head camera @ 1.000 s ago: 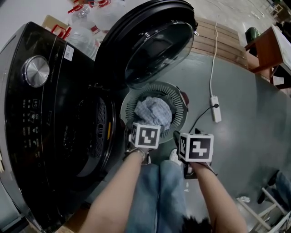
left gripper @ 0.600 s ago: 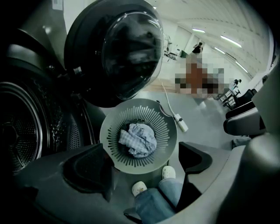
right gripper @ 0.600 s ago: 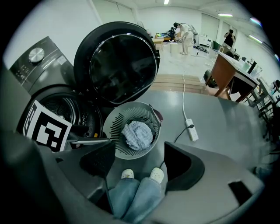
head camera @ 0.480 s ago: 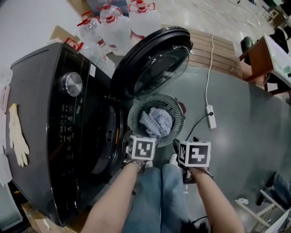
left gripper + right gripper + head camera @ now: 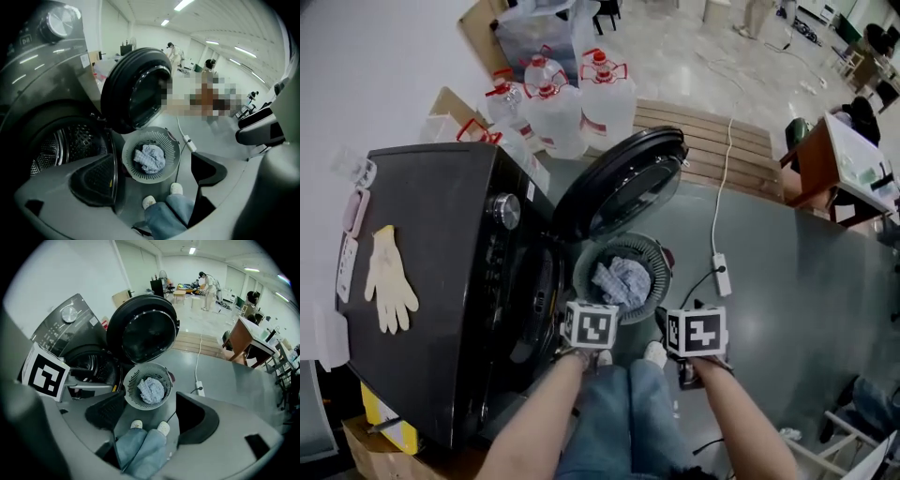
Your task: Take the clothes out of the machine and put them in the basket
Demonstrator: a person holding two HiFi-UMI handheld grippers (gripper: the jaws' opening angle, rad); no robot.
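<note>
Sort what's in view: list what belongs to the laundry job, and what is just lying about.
Job in hand: washing machine, open door, basket, crumpled cloth inside the basket.

Lying about: water bottles, glove on the machine's top, power strip on the floor, wooden pallet.

Even, bright light is given by ceiling strip lights (image 5: 183, 4) — shadows on the floor (image 5: 787, 272) are kept soft. Streaks of glare are carried on the glossy black front of the machine (image 5: 33, 70). Both gripper views are bowed and darkened at the edges; the near foreground is blurred.
</note>
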